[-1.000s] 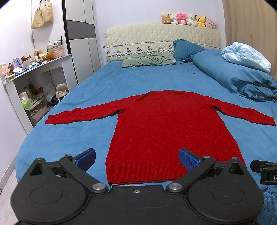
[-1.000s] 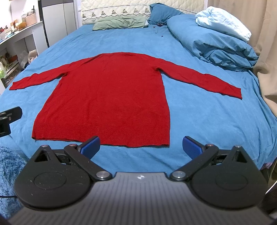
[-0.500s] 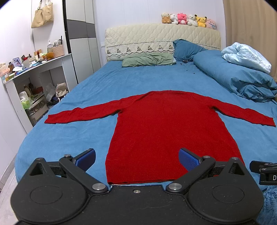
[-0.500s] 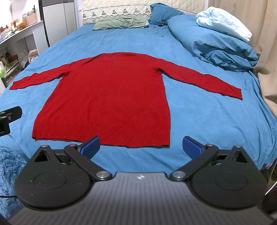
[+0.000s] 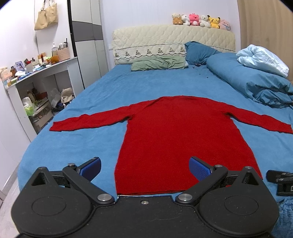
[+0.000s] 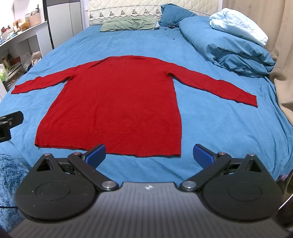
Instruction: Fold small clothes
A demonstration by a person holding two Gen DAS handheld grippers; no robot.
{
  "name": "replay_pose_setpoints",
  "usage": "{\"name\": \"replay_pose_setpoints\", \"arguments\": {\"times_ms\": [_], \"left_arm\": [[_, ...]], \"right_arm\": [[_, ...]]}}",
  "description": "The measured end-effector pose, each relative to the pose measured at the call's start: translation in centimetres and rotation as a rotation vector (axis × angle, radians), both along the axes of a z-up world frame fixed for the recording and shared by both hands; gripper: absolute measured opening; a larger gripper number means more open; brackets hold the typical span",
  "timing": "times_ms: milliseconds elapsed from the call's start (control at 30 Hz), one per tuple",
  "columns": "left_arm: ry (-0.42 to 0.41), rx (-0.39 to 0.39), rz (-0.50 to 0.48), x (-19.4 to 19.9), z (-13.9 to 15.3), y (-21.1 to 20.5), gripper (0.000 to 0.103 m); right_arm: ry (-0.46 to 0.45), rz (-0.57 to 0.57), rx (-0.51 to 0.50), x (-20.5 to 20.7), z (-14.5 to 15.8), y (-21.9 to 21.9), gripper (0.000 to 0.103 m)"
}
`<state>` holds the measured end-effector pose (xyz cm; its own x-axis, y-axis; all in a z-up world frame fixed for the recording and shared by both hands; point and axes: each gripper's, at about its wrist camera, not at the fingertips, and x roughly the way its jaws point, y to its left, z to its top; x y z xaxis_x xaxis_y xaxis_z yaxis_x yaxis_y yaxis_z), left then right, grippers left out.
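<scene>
A red long-sleeved sweater [image 5: 183, 135] lies flat on the blue bed, both sleeves spread out, hem nearest me. It also shows in the right wrist view [image 6: 117, 102]. My left gripper [image 5: 144, 168] is open and empty, held above the hem's left part. My right gripper [image 6: 149, 154] is open and empty, held just in front of the hem's right corner. Neither gripper touches the sweater.
A rolled blue duvet [image 5: 256, 86] with a pale blue blanket [image 6: 238, 25] lies along the bed's right side. A green pillow [image 5: 159, 63] and a blue pillow [image 6: 174, 13] sit at the headboard. A cluttered white desk [image 5: 36, 73] stands left of the bed.
</scene>
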<state>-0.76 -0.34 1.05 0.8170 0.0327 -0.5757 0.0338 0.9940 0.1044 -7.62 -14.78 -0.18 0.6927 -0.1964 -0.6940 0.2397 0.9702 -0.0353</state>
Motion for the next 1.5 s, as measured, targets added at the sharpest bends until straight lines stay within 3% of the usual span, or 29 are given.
{"name": "replay_pose_setpoints", "arguments": {"times_ms": [100, 267, 433, 567, 733, 900, 1133, 1267, 1300, 1367, 1433, 1467, 1500], "left_arm": [[-0.022, 0.017, 0.006, 0.4, 1.0, 0.0, 0.103], [-0.138, 0.029, -0.023, 2.7, 5.2, -1.1, 0.103], [-0.198, -0.031, -0.106, 8.4, 8.7, -4.2, 0.103], [-0.181, -0.053, -0.179, 15.0, 8.1, -8.6, 0.103], [-0.103, -0.045, -0.238, 24.4, 4.0, -14.9, 0.103], [0.054, -0.048, -0.304, 32.6, -2.2, -20.3, 0.103], [0.199, -0.048, -0.332, 39.5, -10.6, -25.3, 0.103], [0.276, -0.043, -0.317, 41.5, -14.5, -26.3, 0.103], [0.289, -0.039, -0.315, 41.8, -15.2, -26.5, 0.103], [0.306, -0.032, -0.305, 42.3, -16.5, -26.7, 0.103], [0.305, -0.036, -0.299, 42.2, -16.9, -26.7, 0.103], [0.294, -0.036, -0.302, 42.1, -17.0, -26.6, 0.103], [0.285, -0.034, -0.308, 42.0, -17.1, -26.6, 0.103]], "right_arm": [[-0.024, -0.001, 0.005, 0.2, 0.9, -0.7, 0.103], [-0.103, -0.03, -0.002, 2.1, 4.1, -3.8, 0.103], [-0.149, -0.128, 0.042, 5.8, 6.1, -10.6, 0.103], [-0.189, -0.262, 0.06, 9.4, 5.0, -17.7, 0.103], [-0.213, -0.426, 0.142, 13.3, -0.6, -27.2, 0.103], [-0.2, -0.571, 0.227, 15.5, -7.0, -34.3, 0.103], [-0.221, -0.703, 0.288, 17.4, -14.5, -39.9, 0.103], [-0.294, -0.737, 0.26, 18.1, -16.0, -40.6, 0.102], [-0.301, -0.741, 0.236, 18.5, -16.2, -40.7, 0.096], [-0.305, -0.753, 0.204, 19.2, -16.5, -41.0, 0.076], [-0.316, -0.772, 0.185, 19.6, -16.8, -41.3, 0.064], [-0.321, -0.782, 0.178, 19.7, -16.9, -41.6, 0.05], [-0.318, -0.794, 0.17, 19.9, -16.9, -41.8, 0.044]]}}
